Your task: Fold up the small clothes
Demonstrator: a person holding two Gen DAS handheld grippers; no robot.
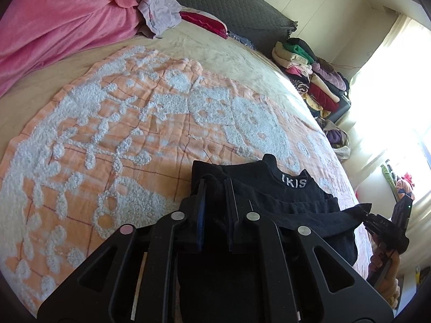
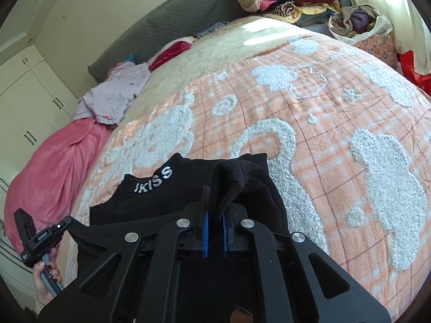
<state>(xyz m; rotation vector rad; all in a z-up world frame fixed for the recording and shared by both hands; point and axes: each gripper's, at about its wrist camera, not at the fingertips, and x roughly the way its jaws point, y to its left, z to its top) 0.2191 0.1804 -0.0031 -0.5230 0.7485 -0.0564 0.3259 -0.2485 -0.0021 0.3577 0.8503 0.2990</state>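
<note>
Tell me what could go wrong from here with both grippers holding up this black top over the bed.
1. The right gripper pinches only a small bunched bit of the black top, so that could slip free.
2. The left gripper grips a thick wad, so layers may fold unevenly.
3. The tufted orange blanket could drag on the hem.

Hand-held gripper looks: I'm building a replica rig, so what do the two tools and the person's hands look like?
Each hand-held gripper, left and right, is matte black plastic with angular cut-out arms, round silver pivot caps and blue pads inside the fingers. The left one carries a small black camera and a blue-grey handle. The person's left hand wears dark red nail polish; no sleeve shows.
</note>
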